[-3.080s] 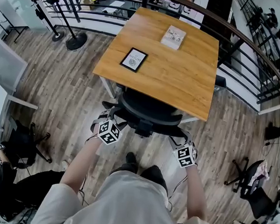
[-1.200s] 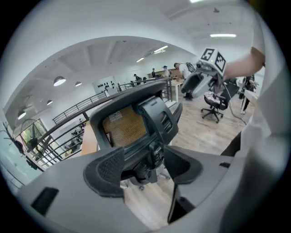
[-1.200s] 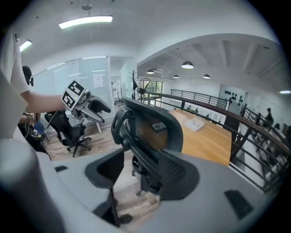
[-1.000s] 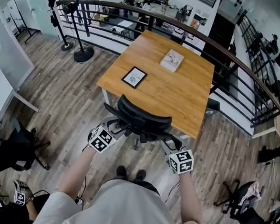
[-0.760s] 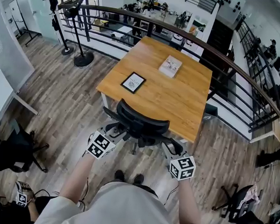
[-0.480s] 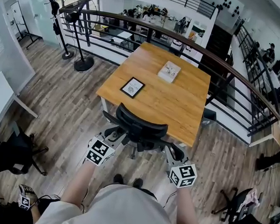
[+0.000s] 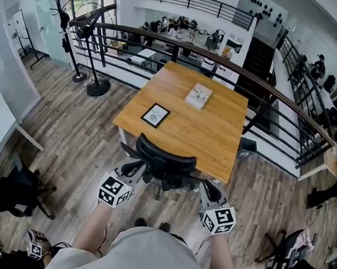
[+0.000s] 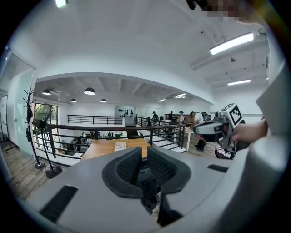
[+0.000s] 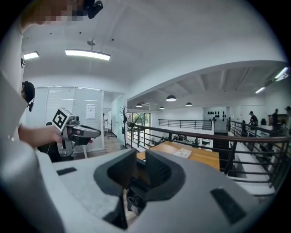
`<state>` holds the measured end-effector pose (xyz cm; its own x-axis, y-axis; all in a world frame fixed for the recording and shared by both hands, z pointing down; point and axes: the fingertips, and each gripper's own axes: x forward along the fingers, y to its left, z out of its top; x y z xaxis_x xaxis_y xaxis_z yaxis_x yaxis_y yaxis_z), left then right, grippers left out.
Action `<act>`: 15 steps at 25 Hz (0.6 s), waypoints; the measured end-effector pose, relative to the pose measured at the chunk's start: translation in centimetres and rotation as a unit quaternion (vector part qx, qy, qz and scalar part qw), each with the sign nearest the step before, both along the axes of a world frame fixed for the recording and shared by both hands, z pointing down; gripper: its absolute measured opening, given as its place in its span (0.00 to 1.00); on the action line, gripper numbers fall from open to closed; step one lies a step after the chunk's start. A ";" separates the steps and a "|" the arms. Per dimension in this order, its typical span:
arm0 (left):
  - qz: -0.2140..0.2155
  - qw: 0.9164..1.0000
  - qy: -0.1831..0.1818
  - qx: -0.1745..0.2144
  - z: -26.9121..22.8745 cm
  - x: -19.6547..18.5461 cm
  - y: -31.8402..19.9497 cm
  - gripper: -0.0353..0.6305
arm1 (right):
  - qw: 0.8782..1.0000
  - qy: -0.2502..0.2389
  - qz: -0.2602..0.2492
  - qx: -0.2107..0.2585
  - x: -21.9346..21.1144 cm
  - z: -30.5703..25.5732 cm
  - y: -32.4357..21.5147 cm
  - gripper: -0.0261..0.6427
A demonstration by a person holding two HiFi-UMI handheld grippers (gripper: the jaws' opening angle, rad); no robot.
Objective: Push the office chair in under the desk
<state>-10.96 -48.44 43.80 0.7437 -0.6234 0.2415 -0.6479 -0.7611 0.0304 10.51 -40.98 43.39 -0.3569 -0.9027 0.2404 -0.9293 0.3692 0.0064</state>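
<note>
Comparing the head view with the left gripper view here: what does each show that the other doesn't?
Only the head view: the chair at the desk's near edge, the framed card, the person's shoes. Only the left gripper view: the left gripper's fingers, which have just been closing to a narrow gap with nothing between them, and ceiling lights. Both: desk, book, railing.

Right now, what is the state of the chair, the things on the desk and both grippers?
office chair, upright, pushed in, backrest close to the desk edge, not held.
book, closed, flat on the desk.
black-framed card, flat on the desk.
left gripper, fingers have just been closing, narrow gap, nothing between.
right gripper, fingers have just been closing, small gap, nothing between.
</note>
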 end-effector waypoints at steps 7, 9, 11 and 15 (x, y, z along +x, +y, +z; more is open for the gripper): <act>0.002 1.000 0.015 0.020 -1.6 -0.2 1.0 0.06 | 1.000 -0.014 0.012 0.024 0.9 -1.5 0.5 0.06; -0.001 1.000 0.021 0.023 -2.0 -0.3 1.2 0.06 | 0.999 -0.016 0.014 0.029 1.1 -1.8 0.7 0.04; -0.002 0.999 0.027 0.024 -2.1 -0.3 1.4 0.05 | 0.999 -0.016 0.015 0.033 1.2 -1.9 0.8 0.04; -0.001 0.999 0.034 0.023 -2.3 -0.3 1.4 0.04 | 0.999 -0.013 0.015 0.036 1.2 -2.0 0.7 0.04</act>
